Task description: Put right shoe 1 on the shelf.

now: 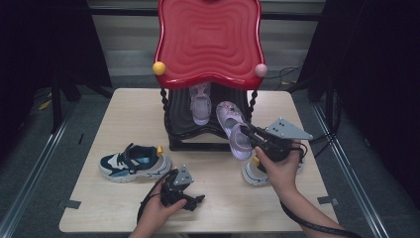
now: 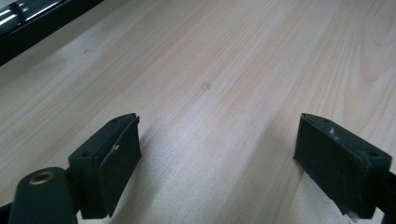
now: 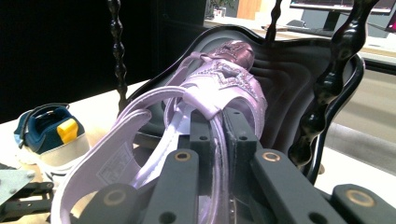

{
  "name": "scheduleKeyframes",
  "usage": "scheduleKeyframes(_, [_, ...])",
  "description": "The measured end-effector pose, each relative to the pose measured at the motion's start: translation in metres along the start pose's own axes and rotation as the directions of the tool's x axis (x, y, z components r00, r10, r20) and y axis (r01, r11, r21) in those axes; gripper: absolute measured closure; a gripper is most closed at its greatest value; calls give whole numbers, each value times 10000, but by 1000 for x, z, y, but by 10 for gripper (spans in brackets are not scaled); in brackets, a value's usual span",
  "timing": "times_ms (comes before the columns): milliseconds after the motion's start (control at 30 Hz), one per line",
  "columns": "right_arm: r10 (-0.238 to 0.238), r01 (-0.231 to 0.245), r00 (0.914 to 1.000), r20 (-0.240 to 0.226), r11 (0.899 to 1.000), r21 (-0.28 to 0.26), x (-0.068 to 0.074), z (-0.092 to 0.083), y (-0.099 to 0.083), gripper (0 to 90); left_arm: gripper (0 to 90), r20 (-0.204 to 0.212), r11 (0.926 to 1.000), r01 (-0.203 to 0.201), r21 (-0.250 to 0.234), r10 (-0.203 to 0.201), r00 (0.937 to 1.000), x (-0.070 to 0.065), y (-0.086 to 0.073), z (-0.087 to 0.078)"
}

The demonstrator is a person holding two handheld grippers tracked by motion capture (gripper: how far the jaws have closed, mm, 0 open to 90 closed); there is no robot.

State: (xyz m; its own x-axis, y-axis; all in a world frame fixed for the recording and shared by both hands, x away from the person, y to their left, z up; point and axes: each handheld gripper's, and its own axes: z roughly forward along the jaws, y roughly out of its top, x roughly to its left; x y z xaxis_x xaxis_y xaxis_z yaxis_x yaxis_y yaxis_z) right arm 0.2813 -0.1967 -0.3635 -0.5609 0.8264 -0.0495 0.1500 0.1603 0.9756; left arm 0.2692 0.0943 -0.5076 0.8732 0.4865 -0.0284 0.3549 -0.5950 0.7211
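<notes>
Lilac sandal gripped at the shelf's lower tier

Lilac sandal [image 1: 233,130] is the piece in hand, its toe on the black lower tier [image 1: 181,130] of the red-topped shoe rack [image 1: 208,39] and its heel hanging off the front edge. Going left to right in the high view: a navy and white sneaker [image 1: 132,162] lies on the wooden table [image 1: 124,109]. Near the front edge, the left gripper [image 1: 195,201] rests low in its hand, jaws spread with nothing between them; the left gripper view looks past its pads [image 2: 116,165] onto bare wood grain. A second lilac sandal [image 1: 200,103] stands farther back on the tier. The right gripper [image 1: 246,133] reaches up and leftward from its hand [image 1: 277,171], jaws clenched on the sandal's heel strap. The right gripper view brings out the sandal's glittery star [image 3: 229,74] and the strap pinched between the pads. A white sneaker [image 1: 254,173] sits beneath that hand.
</notes>
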Motion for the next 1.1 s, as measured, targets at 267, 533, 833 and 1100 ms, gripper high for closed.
scheduleKeyframes(267, [188, -184, 9995, 267, 9997, -152, -2, 8, 0, 837, 139, 5, 10000, -2, 0, 2, 10000, 0, 0, 0])
scheduleKeyframes(533, [229, -212, 9981, 567, 9993, -296, -4, 17, 0, 837, 139, 12, 10000, 27, -9, -27, 10000, 0, 0, 0])
scheduleKeyframes(833, [118, -76, 9960, 891, 9988, -477, -2, 30, 7, 837, 139, -22, 10000, -12, 20, 12, 10000, 0, 0, 0])
scheduleKeyframes(1100, [-56, 120, 9929, 1189, 9985, -531, -2, 44, 8, 838, 139, -16, 10000, 10, 15, -10, 10000, 0, 0, 0])
